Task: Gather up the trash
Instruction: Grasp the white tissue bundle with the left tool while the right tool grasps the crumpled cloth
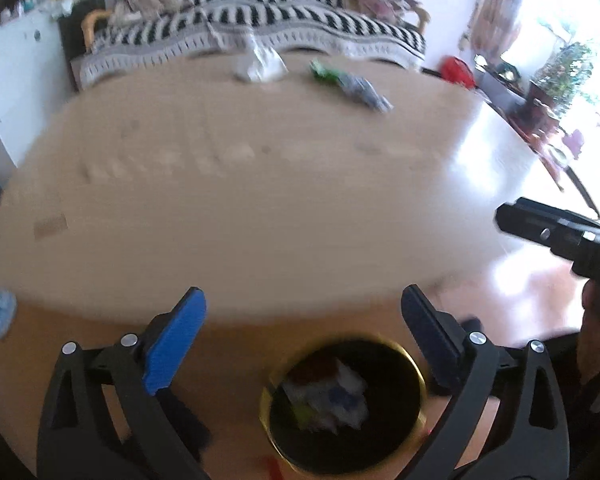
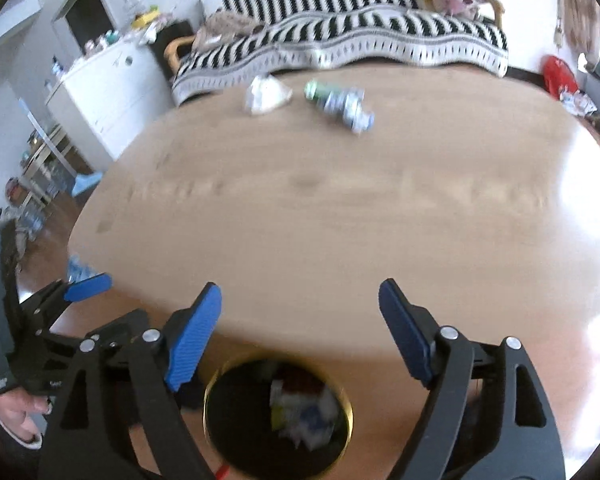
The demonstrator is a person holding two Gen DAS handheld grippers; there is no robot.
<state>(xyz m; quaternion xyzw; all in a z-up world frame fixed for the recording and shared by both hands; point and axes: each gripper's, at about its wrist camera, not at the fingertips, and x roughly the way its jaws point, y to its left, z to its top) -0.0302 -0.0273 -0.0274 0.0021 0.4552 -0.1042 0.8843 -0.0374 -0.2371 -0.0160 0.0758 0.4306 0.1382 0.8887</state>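
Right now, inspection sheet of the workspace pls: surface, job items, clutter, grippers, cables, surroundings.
Surface: wooden table, mostly bare, glare on its right side.
Job's things: crumpled white paper and green-and-silver wrapper at the far edge, apart; gold-rimmed black bin on the floor at the near edge, trash inside.
Clutter: nothing seen besides the trash.
Grippers: left gripper open, empty; right gripper open, empty; both above the bin.
Cables: nothing seen.
Surroundings: striped sofa behind the table, white cabinet at left.
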